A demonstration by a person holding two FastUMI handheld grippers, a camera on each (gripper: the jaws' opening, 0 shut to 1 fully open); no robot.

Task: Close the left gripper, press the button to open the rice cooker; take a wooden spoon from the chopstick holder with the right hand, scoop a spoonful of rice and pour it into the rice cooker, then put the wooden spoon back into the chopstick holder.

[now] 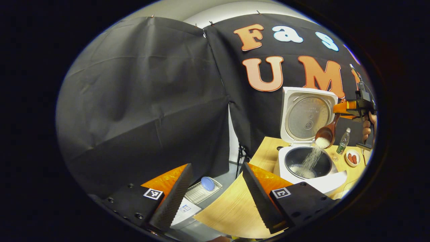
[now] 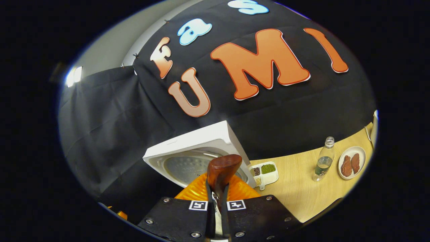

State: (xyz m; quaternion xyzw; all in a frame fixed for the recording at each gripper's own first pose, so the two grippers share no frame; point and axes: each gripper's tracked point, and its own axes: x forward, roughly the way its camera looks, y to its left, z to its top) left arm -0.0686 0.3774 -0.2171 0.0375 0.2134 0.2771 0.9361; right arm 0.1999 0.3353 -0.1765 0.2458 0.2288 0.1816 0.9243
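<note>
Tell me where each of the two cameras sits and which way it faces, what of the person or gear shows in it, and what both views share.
Left gripper view: rides the open left hand-held gripper, off the table's corner, facing the open rice cooker; shows the right hand-held gripper, a hand, the wooden spoon pouring rice.
Right gripper view: rides the right hand-held gripper, shut on the spoon handle, facing the booth wall above the cooker lid.
Shared: cooker lid, bottle, plate, wooden table.

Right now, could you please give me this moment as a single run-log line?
step: pouring rice | right hand-held gripper: shut on wooden spoon | rice cooker: lid open, rice falling into pot | left hand-held gripper: open, empty
</note>
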